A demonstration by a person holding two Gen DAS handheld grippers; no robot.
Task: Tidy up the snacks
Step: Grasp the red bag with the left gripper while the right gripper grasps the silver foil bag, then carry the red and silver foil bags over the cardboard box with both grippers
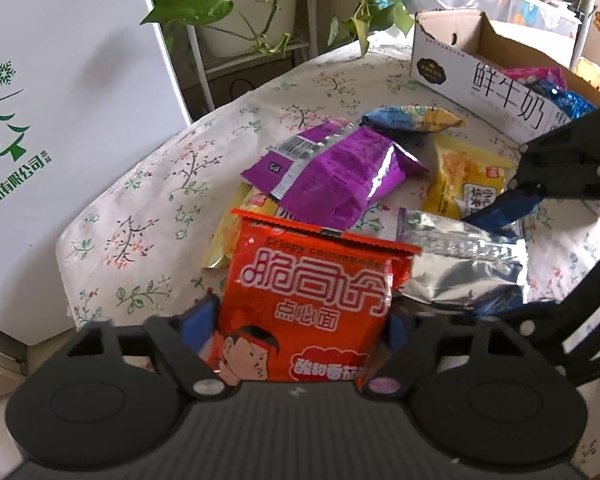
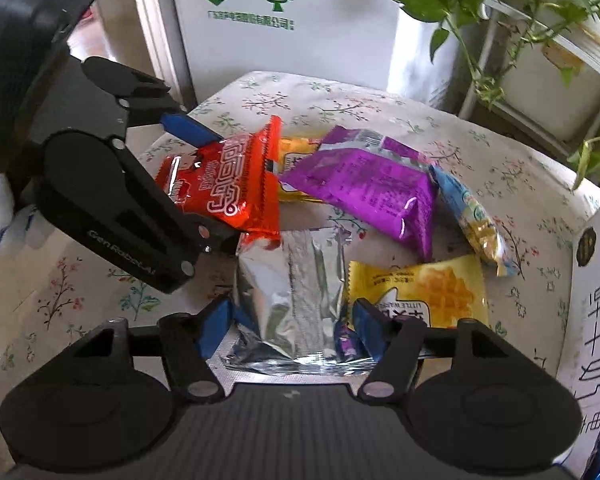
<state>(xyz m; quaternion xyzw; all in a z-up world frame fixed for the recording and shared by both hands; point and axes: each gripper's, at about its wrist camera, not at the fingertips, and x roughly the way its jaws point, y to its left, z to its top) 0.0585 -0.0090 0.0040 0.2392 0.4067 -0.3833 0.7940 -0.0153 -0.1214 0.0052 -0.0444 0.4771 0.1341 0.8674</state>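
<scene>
So we are partway: some packets already lie in the box [image 1: 480,76], while several wait on the surface [image 2: 340,92]. Our left gripper [image 1: 304,328] is clamped on the glossy red packet [image 1: 312,300] — the right gripper [image 2: 292,320] straddles the crinkled silver packet [image 2: 292,292], fingers apart.

- Red-orange snack packet [image 1: 312,300]: one.
- Purple snack packet [image 1: 340,176]: one.
- Silver foil packet [image 2: 292,300]: one.
- Yellow snack packets: two loose on the counter, one beside the silver foil packet [image 2: 420,296], one partly hidden under the purple and red-orange packets [image 1: 224,240].
- Blue-and-yellow snack packet [image 1: 412,118]: one.
- White cardboard box [image 1: 460,76]: one, open-topped, holding further packets too hidden to count.
- Grippers: two.
</scene>
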